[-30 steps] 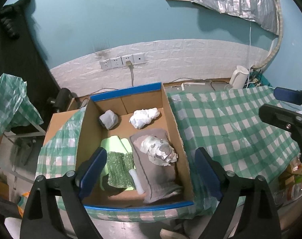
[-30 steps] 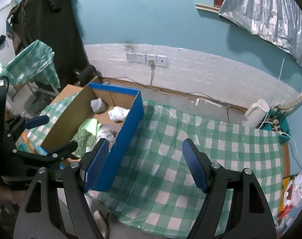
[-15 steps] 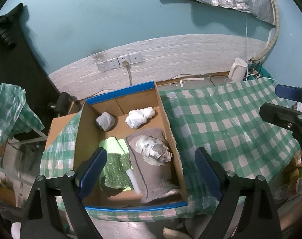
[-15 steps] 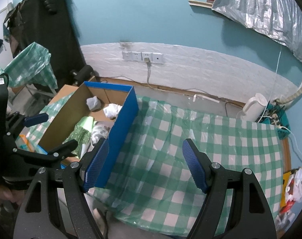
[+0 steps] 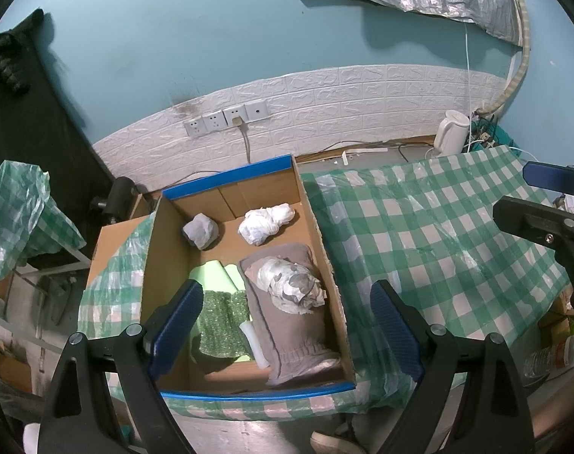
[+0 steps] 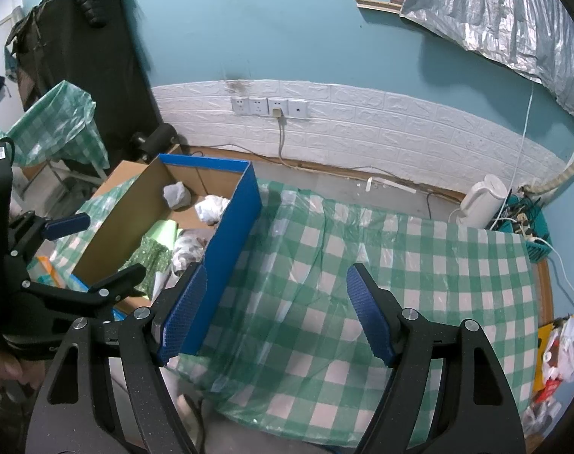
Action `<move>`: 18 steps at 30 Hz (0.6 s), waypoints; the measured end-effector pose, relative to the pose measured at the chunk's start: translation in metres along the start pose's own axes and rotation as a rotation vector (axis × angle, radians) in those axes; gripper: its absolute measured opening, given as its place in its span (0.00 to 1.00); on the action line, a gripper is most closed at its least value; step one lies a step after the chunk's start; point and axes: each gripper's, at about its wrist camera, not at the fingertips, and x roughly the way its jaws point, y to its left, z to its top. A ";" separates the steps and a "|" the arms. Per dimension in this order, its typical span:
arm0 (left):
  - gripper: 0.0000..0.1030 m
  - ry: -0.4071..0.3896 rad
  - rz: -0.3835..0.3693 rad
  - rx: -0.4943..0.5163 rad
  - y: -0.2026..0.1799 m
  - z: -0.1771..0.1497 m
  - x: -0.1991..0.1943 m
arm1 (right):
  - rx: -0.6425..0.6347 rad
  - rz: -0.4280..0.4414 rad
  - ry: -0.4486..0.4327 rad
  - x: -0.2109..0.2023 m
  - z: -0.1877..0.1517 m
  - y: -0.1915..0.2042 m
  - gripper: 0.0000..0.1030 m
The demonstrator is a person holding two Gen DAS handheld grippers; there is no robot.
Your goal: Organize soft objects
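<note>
Your left gripper (image 5: 287, 325) and right gripper (image 6: 275, 310) hang with jaws released and empty, while the one cardboard box (image 5: 324, 249) holds six soft items, some partly hidden.

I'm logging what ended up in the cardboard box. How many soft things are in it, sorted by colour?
White or pale bundles: 3 (grey-white wad, white bundle, mottled bundle)
Green pieces: 2 (pale green foam, sparkly green cloth)
Brown-grey cloth: 1
Total: 6, plus a small white roll I can't identify.

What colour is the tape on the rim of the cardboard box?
Blue; the tape on the cardboard box shows best in the left wrist view.
</note>
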 end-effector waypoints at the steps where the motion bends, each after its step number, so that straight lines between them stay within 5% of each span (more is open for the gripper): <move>1: 0.89 0.000 -0.002 0.000 0.000 0.000 0.000 | -0.001 0.000 -0.001 0.000 0.000 0.000 0.74; 18: 0.89 -0.002 -0.001 0.002 -0.001 0.000 -0.001 | -0.002 -0.001 0.001 0.000 -0.001 0.001 0.74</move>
